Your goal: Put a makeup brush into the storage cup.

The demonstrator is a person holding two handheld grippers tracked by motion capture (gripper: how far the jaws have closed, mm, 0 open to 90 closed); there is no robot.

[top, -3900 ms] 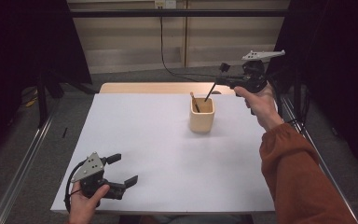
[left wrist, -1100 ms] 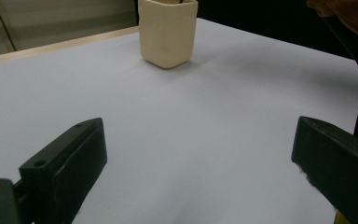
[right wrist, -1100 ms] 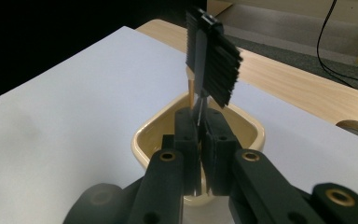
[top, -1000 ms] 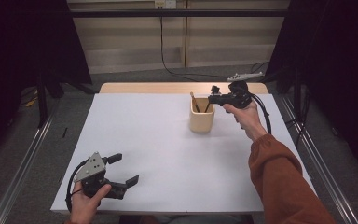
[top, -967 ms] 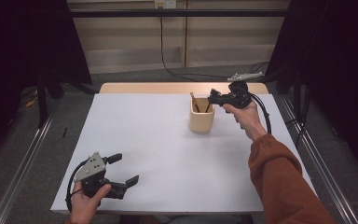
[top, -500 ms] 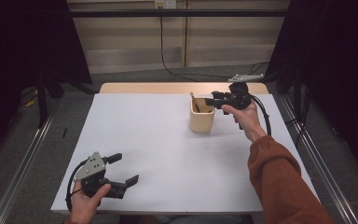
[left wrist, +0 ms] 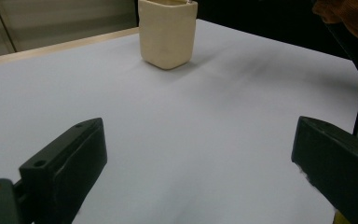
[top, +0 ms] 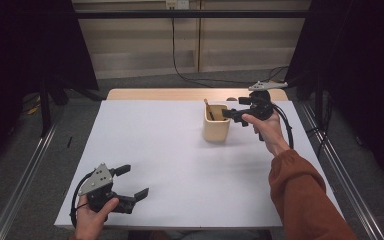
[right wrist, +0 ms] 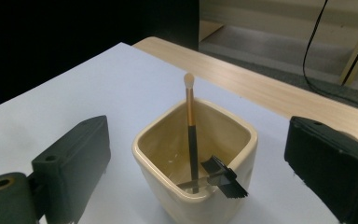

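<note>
Work in hand: the person is putting makeup brushes into a cream cup [top: 216, 125]; judged from how things lie, the second brush has just gone in.

Right hand-held gripper [top: 232, 113]: it hangs level just beside the cup's rim, on the cup's right in the high view. Its jaws have just been opening and now stand wide apart with nothing between them. That fits a release over the mouth of the cup, so the brush could drop inside rather than onto the counter.

Cup: it stands upright on the white counter [top: 180, 165], toward the far right part of it, well apart from the left hand. In the right gripper view the cup [right wrist: 196, 196] sits between the two black jaws but is not touched by either.

Long brush [right wrist: 191, 135]: it stands nearly upright inside the cup, its pale tip above the rim, propped by the cup's wall.

Flat brush [right wrist: 223, 179]: it lies low in the cup, its dark bristle end leaning on the near rim and poking slightly over. It probably rests this way because it was let fall rather than set down.

Left hand-held gripper [top: 132, 182]: it rests low at the near left corner of the counter, jaws apart and empty, pointed toward the cup [left wrist: 168, 32]. It looks parked, out of the way, since the job needs one hand.
</note>
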